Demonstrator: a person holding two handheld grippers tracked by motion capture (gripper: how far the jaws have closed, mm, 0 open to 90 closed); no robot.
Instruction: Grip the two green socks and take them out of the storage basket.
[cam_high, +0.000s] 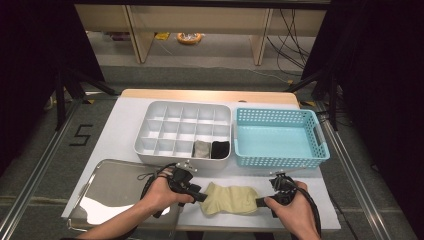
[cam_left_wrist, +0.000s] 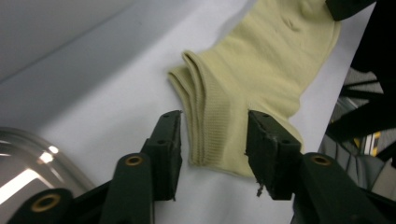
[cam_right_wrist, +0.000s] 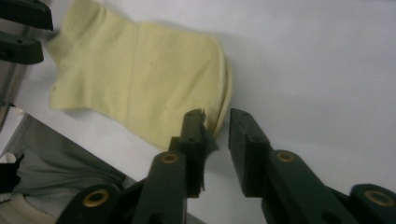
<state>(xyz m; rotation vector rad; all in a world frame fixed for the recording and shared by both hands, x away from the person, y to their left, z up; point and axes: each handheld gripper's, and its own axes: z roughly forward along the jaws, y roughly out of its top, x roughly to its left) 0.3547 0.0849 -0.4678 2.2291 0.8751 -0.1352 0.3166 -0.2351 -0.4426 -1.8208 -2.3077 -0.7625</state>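
Sock (cam_high: 231, 198): pale yellow, plain, fine ribbing noted along the cuff. Both grippers' jaws: black, brass-coloured rivets seen. Divided organiser (cam_high: 183, 131): light grey-white, with one grey bundle (cam_high: 201, 149) and one black bundle (cam_high: 219, 149) in it. Basket (cam_high: 280, 157): turquoise, wall patterned with a grid of small holes. Tray (cam_high: 107, 186): bare silvery metal. Table cover (cam_high: 120, 125): white.

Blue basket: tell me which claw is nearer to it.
Right. The right claw sits at the yellow sock's toe end, just below the blue basket. The left claw is at the sock's cuff end, farther off, by the metal tray.
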